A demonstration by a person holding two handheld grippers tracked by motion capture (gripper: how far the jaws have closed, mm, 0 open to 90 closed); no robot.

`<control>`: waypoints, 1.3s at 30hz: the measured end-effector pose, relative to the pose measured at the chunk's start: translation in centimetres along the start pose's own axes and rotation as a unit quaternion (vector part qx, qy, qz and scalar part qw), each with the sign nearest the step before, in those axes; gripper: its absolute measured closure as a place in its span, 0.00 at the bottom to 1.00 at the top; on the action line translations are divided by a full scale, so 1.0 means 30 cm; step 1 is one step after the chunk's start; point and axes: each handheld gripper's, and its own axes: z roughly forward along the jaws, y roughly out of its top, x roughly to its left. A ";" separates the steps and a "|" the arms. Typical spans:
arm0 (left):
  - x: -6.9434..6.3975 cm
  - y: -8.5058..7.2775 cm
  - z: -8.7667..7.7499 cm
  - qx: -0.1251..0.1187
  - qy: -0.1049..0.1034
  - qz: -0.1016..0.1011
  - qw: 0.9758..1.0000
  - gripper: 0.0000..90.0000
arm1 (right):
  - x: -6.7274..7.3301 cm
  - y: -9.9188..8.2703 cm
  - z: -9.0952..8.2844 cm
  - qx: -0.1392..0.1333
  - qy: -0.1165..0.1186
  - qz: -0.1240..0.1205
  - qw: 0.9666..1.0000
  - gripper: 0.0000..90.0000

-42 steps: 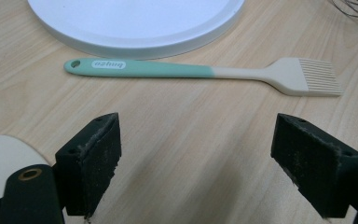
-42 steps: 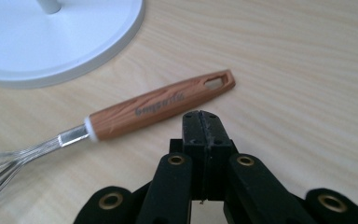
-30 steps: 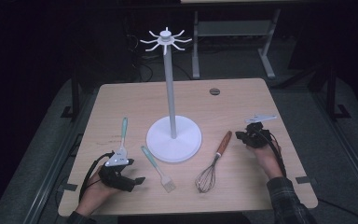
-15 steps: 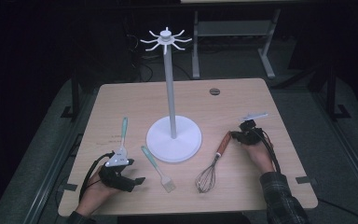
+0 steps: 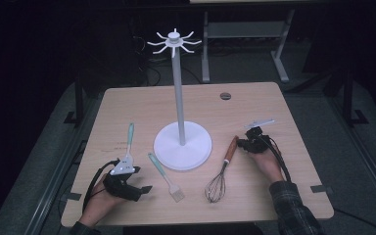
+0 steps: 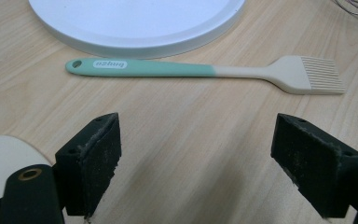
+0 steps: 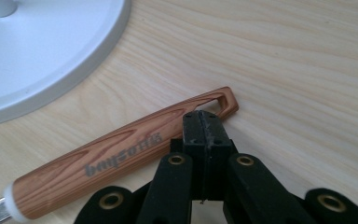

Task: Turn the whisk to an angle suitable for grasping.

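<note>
Your right gripper (image 7: 204, 122) has its jaws pressed together, empty, tips just beside the hanging-loop end of the whisk (image 5: 222, 169). The whisk lies near the table's (image 5: 254, 103) right edge, beside the white hook stand's (image 5: 182, 144) base. Open the jaws first, then straddle the wood-grain handle (image 7: 121, 156) squarely, below the loop. Your left gripper (image 6: 212, 163) rests wide apart, near the pastry brush (image 6: 205, 72).

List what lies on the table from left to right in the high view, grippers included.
Left gripper → spatula → pastry brush → white stand base → whisk → right gripper.
</note>
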 end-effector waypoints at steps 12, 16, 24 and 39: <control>0.002 -0.002 -0.002 0.000 0.001 0.000 1.000 0.17 | 0.061 0.023 0.021 -0.002 0.031 -0.017 0.999 1.00; 0.002 -0.002 -0.003 0.001 0.001 -0.002 1.000 0.17 | 0.080 0.031 0.025 -0.004 0.041 -0.020 0.999 1.00; 0.001 -0.002 -0.003 0.001 0.001 -0.002 1.000 0.17 | 0.120 0.042 0.044 0.000 0.058 -0.033 0.998 1.00; 0.001 -0.003 -0.003 0.002 0.000 -0.003 1.000 0.17 | 0.164 0.057 0.046 -0.002 0.071 -0.044 0.996 1.00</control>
